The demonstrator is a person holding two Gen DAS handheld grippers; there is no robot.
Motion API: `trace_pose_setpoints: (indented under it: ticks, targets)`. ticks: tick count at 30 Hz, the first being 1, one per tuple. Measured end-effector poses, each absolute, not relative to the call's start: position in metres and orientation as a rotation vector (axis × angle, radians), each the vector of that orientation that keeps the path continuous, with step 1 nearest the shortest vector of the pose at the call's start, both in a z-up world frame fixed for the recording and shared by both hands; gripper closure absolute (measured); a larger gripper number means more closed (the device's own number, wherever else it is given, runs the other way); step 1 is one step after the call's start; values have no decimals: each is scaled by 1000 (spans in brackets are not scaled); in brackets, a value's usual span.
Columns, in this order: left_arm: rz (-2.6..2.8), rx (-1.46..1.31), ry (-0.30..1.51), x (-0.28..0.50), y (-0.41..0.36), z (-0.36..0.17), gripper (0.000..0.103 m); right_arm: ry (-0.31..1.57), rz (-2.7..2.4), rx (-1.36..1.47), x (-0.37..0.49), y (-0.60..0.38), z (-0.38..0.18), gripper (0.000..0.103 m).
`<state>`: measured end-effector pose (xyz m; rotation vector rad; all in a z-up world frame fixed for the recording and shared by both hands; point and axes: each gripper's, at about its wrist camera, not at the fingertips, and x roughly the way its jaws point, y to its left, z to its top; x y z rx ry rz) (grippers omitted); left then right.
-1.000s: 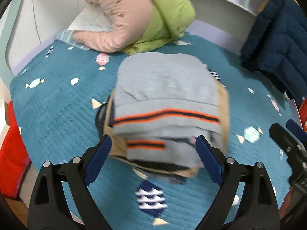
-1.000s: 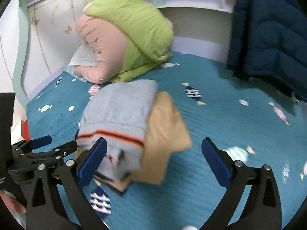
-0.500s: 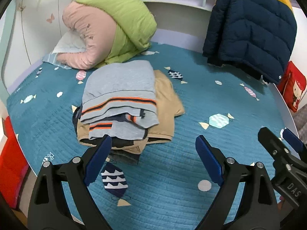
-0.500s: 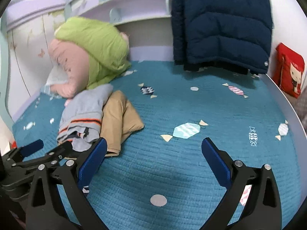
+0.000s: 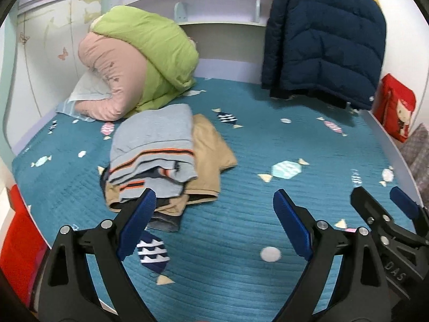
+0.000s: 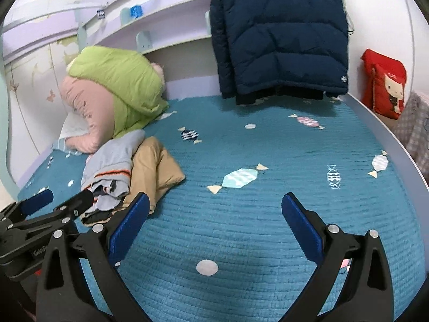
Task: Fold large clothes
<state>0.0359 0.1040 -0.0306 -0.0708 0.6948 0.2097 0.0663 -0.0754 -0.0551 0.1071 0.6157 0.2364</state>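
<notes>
My left gripper (image 5: 214,214) hangs above the teal bedspread (image 5: 268,145) with its two blue-padded fingers spread wide and nothing between them; my right gripper (image 6: 214,220) is the same, fingers wide apart and empty over the quilted cover. The folded clothes sit in a pile ahead of my left tool and slightly to its left side, just beyond its left fingertip: a grey sweater with orange and dark stripes (image 5: 155,145) lies on top, a tan garment (image 5: 211,150) is under it and sticks out toward the right, and some dark fabric (image 5: 163,221) peeks out at the near edge. From my right tool the same pile is off to the left and ahead, the grey sweater (image 6: 112,161) resting against the tan piece (image 6: 152,169), well apart from my right fingers. My left tool shows at the lower left edge of the right view, and my right tool at the lower right edge of the left view. Farther ahead, a rolled green and pink duvet (image 5: 139,61) sits at the head of the bed beyond the pile, and a navy puffer jacket (image 6: 278,35) hangs down over the far edge, straight ahead of my right gripper. A red cushion (image 6: 386,80) leans to the far right.
</notes>
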Motion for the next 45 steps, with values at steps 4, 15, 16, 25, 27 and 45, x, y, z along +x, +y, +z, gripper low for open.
trace_pose_setpoints:
  ticks: [4, 15, 16, 25, 27, 45]
  targets:
    - [204, -75, 705, 30, 96, -31, 13, 597, 204, 98, 56, -83, -54, 8]
    - [192, -102, 712, 15, 87, -38, 13, 586, 174, 30, 45, -90, -55, 8]
    - [190, -100, 712, 15, 88, -38, 13, 587, 173, 26, 45, -90, -55, 8]
    - [177, -104, 729, 13, 85, -42, 13, 605, 178, 21, 43, -95, -62, 8]
    - [172, -111, 728, 12, 86, -42, 13, 614, 177, 18, 43, -94, -63, 8]
    - [176, -87, 703, 6, 82, -37, 13, 611, 169, 23, 41, -96, -59, 8]
